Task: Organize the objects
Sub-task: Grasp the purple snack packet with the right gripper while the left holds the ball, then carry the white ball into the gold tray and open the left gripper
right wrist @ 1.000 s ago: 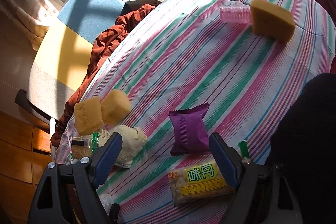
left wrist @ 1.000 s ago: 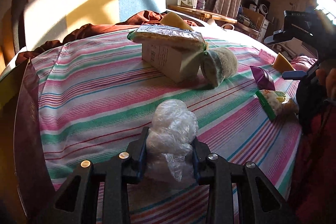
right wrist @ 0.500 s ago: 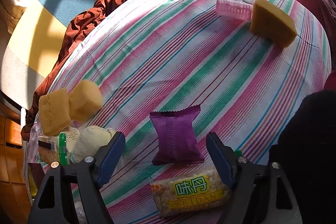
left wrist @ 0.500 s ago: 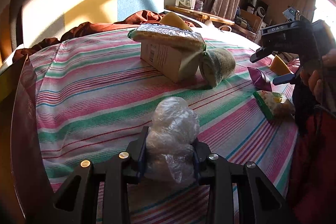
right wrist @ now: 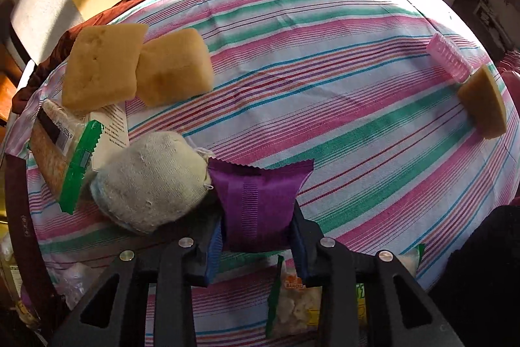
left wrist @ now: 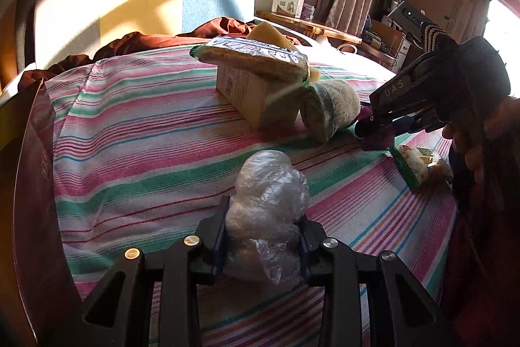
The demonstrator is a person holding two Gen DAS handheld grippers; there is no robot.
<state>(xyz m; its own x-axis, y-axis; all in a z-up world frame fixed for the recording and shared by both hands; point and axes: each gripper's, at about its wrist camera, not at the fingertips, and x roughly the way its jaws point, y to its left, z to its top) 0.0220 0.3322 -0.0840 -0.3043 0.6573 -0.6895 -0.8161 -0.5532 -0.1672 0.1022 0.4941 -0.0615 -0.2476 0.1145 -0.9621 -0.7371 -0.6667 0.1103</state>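
My left gripper is shut on a crumpled clear plastic bag, just above the striped tablecloth. In the right wrist view my right gripper points steeply down and is shut on a purple snack packet, its blue pads pressing both sides. The packet lies on the cloth against a grey-white cloth bundle. The left wrist view shows that right gripper at the right, held by a gloved hand, its tips down at the purple packet beside the bundle.
A carton carries a cracker pack. Two yellow sponges lie behind it. A green-edged snack pack sits near the right edge. A pink ribbed item and a sponge wedge lie far right.
The right gripper came down over the purple packet, rolled, and shut on it. The left gripper kept still with the plastic bag.
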